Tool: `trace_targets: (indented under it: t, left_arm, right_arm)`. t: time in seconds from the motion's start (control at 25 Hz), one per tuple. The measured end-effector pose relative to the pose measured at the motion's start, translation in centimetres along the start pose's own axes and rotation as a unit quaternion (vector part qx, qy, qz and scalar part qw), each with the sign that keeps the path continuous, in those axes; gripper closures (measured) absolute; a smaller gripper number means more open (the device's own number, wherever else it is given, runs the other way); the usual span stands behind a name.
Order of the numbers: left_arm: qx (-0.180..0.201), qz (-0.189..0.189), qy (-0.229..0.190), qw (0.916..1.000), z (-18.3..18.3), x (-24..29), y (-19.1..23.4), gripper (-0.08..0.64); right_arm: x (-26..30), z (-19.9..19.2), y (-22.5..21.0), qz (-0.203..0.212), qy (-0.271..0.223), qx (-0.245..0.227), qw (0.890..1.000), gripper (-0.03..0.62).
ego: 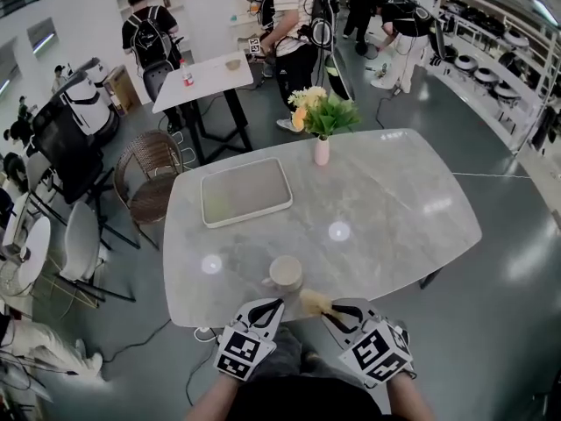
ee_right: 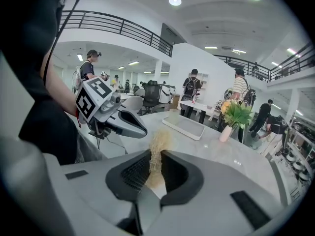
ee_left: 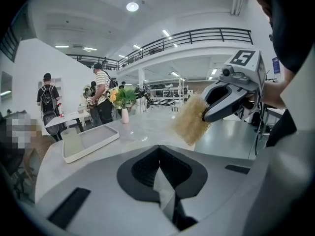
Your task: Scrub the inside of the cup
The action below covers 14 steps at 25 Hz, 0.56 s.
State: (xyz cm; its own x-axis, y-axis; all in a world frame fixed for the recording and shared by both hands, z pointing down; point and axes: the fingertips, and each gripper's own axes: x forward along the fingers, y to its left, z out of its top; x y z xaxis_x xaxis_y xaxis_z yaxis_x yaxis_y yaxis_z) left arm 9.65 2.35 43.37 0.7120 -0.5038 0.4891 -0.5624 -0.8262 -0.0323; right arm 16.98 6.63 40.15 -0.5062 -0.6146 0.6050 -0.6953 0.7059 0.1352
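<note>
The right gripper [ee_right: 155, 167] is pinching a tan, fibrous scrubber [ee_right: 158, 144] by its lower end. Its jaws are pressing in from both sides, and the scrubber's free end is sticking out ahead of them. The left gripper [ee_left: 160, 168] is sitting beside it with its jaws pressed together on nothing.

Just ahead of both, the cup [ego: 285, 273] is standing upright, mouth up, near the close edge of the tabletop [ego: 394, 200]. Neither gripper is touching it. The scrubber is hovering just to its right, not inside it. Farther out, a tray [ego: 245, 191] and a vase [ego: 322, 150] of flowers are resting well apart from the cup.

The cup is looking pale, rigid and smooth, so it is probably light and inclined to slide or tip when the scrubber pushes on its wall. The empty left gripper is the one to steady it, likely by opening and clamping the wall at the rim on the side away from the scrubber. A nub on the cup's left may be a handle, though it is too small to tell. The scrubber is looking soft and springy, so it will likely bend rather than scratch.
</note>
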Motion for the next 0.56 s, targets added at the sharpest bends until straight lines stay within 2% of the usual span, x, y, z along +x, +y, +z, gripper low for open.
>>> trace_targets:
  t: [0.28, 0.56]
  left_arm:
    - [0.023, -0.025, -0.011, 0.9994, 1.4, 1.4, -0.9, 0.548]
    - [0.027, -0.025, -0.011, 0.9993, 1.6, 0.7, -1.0, 0.548]
  right_arm:
    - [-0.6, 0.1, -0.4, -0.019, -0.008, 0.013, 1.0, 0.532]
    - [-0.8, 0.7, 0.1, -0.02, -0.011, 0.01, 1.0, 0.532]
